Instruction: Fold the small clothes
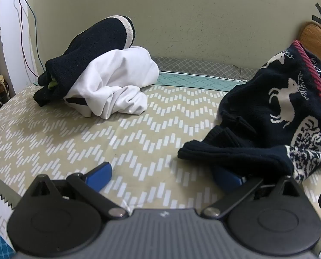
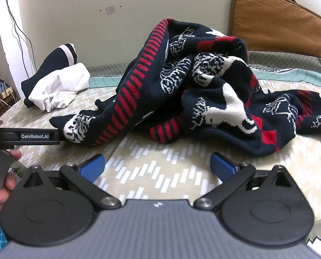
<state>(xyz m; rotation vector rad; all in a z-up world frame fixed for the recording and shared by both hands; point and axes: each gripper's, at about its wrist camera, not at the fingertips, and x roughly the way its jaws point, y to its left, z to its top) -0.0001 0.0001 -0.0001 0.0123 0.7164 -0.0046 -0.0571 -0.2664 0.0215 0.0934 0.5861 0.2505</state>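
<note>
The sweater (image 2: 203, 90), dark knit with red bars and white animal figures, lies crumpled in a heap on the bed cover (image 2: 151, 168); every place below is given from it. Both claws stand wide open with nothing between their blue pads. The right gripper (image 2: 157, 165) hovers just in front of the sweater's near edge, not touching it. The left gripper (image 1: 167, 172) sits at the sweater's left end, where a dark ribbed hem or cuff (image 1: 225, 153) drapes over its right pad; the pads do not press it. Well apart to the sweater's left, toward the wall, lies a second pile: a white garment (image 1: 115, 79) under a navy piece (image 1: 89, 49) with a white-banded cuff.

The sweater looks thick, soft and fairly heavy for its kind. It should sag and drag rather than slide, and the folds will likely hold once laid. It probably needs spreading flat first. The ribbed hem near the left gripper seems the firmest hold, with the right taking an edge further along
</note>
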